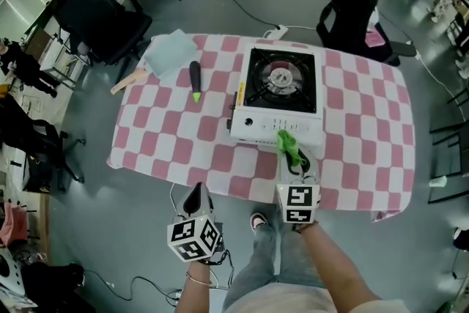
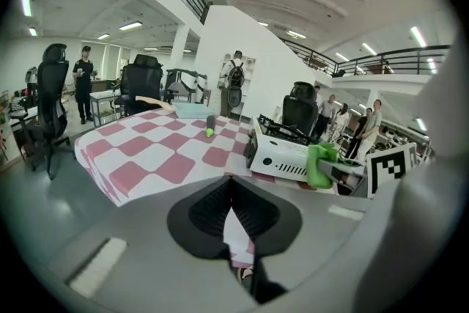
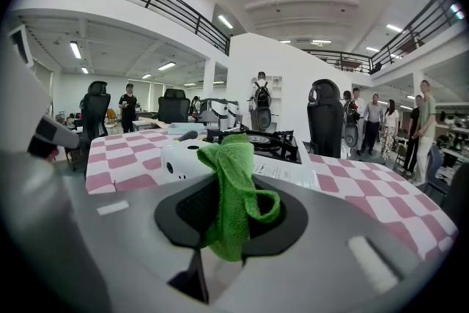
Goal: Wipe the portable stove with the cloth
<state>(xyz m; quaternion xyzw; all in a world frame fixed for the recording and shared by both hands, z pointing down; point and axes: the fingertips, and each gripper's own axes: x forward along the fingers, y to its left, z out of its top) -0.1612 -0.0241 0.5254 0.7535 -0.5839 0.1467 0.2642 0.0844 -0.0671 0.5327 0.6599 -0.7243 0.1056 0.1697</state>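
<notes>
You're pinching the soft green cloth (image 3: 231, 179) in your R gripper (image 3: 233, 215) at the near edge of the boxy stove (image 1: 282, 95). Your L gripper (image 2: 231, 210) is hanging closed and empty, just off the checked table (image 1: 165, 150).

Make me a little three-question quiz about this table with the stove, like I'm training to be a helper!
1. True or false: the right gripper has its jaws clamped on the green microfibre cloth.
2. Pick one: in the head view, what lies left of the white portable gas stove on the pink-and-white checked tablecloth? A) a black tool with a green tip B) a red cup C) a banana
3. Fill the gap: the left gripper has its jaws ____ and holds nothing.

Key: 1 true; 2 A; 3 shut.
</notes>
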